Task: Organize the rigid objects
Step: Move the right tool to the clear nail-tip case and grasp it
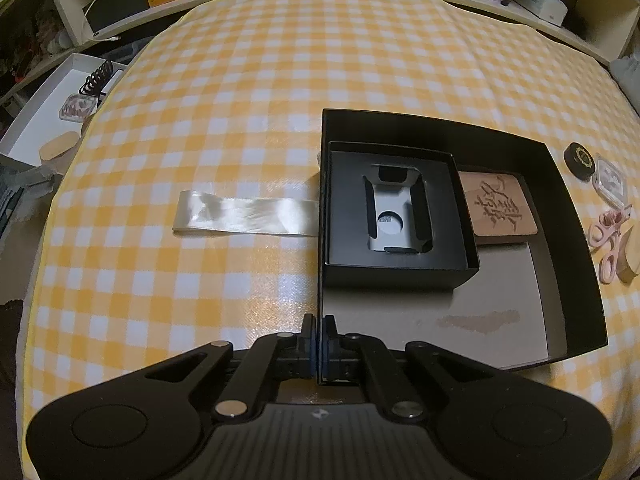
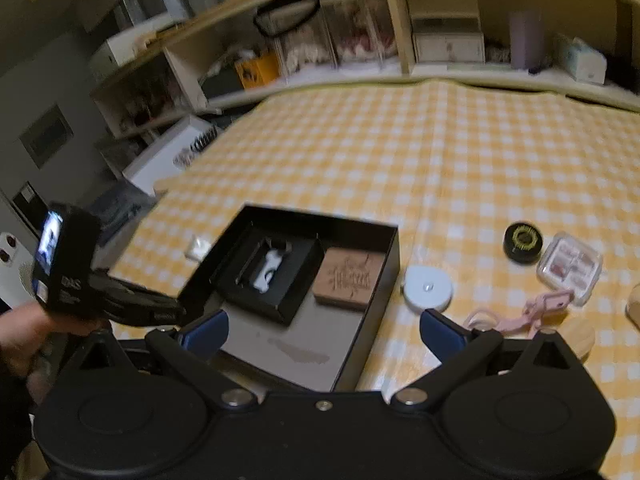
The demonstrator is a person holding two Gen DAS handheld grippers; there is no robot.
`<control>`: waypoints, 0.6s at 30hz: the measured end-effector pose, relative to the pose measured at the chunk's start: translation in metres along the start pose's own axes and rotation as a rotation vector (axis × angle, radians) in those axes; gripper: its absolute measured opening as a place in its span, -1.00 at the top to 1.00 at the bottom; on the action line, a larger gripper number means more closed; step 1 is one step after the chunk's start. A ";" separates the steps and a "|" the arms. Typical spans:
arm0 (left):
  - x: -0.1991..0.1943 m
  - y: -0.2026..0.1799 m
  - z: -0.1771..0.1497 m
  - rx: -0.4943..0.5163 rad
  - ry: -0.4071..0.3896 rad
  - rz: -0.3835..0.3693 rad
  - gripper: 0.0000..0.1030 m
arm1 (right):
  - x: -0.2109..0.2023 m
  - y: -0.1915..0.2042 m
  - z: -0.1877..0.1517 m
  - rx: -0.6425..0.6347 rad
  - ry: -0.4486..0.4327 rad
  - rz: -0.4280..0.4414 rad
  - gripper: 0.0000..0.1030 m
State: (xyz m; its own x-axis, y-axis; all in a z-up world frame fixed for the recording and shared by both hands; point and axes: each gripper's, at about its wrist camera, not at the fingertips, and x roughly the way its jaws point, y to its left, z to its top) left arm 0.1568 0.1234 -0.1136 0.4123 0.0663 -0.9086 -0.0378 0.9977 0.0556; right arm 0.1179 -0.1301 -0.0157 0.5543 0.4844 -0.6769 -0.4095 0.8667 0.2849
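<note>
The left gripper [image 1: 319, 330] is clamped on the near left wall of the big black box [image 1: 576, 240], its 2 fingers pressed together with the thin wall between them. The right gripper [image 2: 324, 330] hangs above the box's near end with its blue-padded fingers [image 2: 438, 330] wide apart and nothing between them.

The box sits on the yellow-and-white checked surface [image 1: 240, 100], toward its near right side. Inside, in the far left corner, sits a smaller black tray [image 1: 348, 208] with a grey cut-out insert [image 1: 396, 212]; just beside it on the right lies a brown carved block [image 1: 500, 208]. The near part of the box floor is bare grey card.

A strip of pale ribbon [image 1: 240, 214] lies flat on the surface, touching the box's left wall. Toward the surface's right edge, outside the box, lie a white round case [image 2: 427, 288], a black round tin [image 2: 522, 242], a clear plastic case [image 2: 570, 266], pink scissors [image 2: 520, 314] and a wooden disc [image 2: 576, 334]
</note>
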 end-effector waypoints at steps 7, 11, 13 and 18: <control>-0.005 -0.003 -0.001 0.028 -0.013 0.016 0.95 | -0.041 -0.023 0.020 0.023 -0.206 -0.020 -1.00; -0.006 -0.002 -0.001 0.033 -0.015 0.020 0.95 | -0.056 -0.054 0.029 0.075 -0.286 -0.093 -1.00; -0.006 -0.002 -0.001 0.034 -0.015 0.020 0.94 | -0.061 -0.073 0.031 0.107 -0.316 -0.137 -1.00; -0.008 -0.003 -0.001 0.043 -0.015 0.027 0.94 | -0.066 -0.124 0.031 0.186 -0.363 -0.252 -1.00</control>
State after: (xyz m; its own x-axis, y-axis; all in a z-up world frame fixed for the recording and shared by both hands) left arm 0.1524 0.1196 -0.1068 0.4250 0.0931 -0.9004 -0.0099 0.9951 0.0982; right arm 0.1547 -0.2661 0.0145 0.8505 0.2381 -0.4690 -0.1118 0.9531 0.2812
